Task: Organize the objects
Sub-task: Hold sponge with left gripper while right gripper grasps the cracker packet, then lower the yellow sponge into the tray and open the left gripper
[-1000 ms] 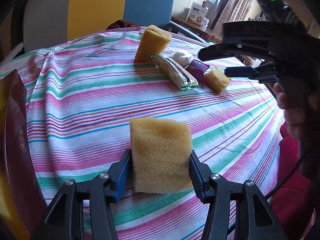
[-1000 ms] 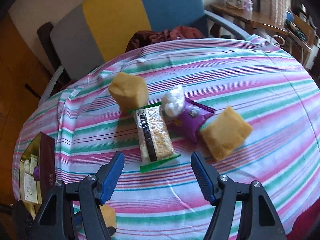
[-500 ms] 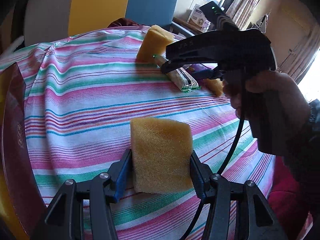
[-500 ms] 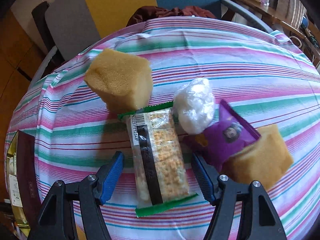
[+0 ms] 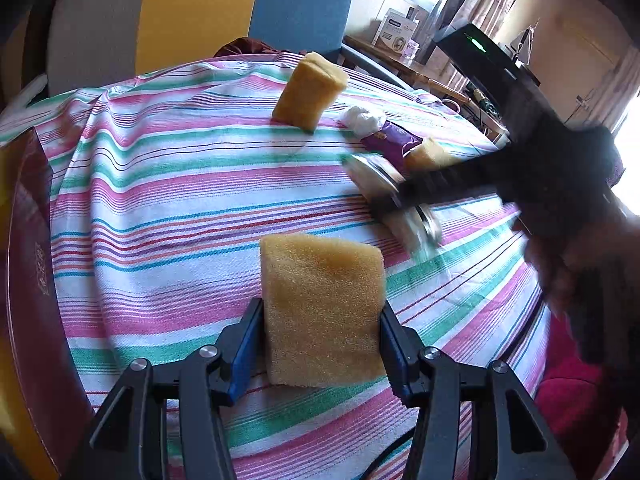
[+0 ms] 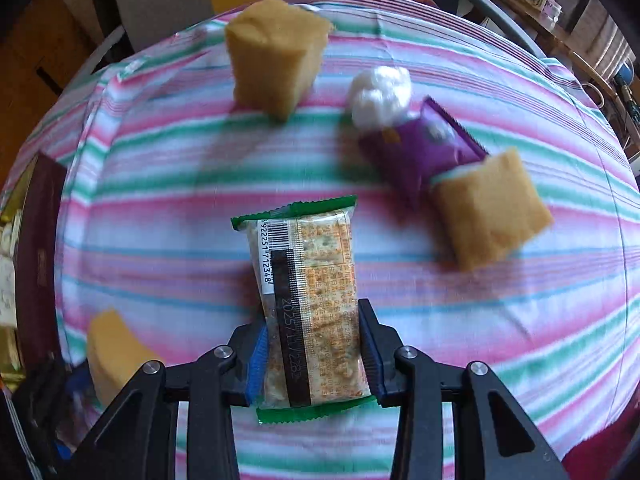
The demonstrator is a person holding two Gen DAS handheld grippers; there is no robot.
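Crackers [image 6: 310, 304] are sitting between the right claw's [image 6: 312, 354] closing jaws, both pads touching the packet. A sponge [image 5: 322, 312] is being gripped by the left claw [image 5: 320, 344].

Matt woven striped cloth [image 6: 520, 320] over worktop; porous yellow foam sponge [image 5: 320, 308]; glossy clear plastic cracker pack [image 6: 308, 300] w/ green edges.

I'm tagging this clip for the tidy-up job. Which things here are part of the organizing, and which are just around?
In the job:
- sponge in left tool
- cracker packet, right tool closing on it
- upright sponge
- purple packet
- white wad
- far sponge

Just around:
- striped tablecloth
- chair
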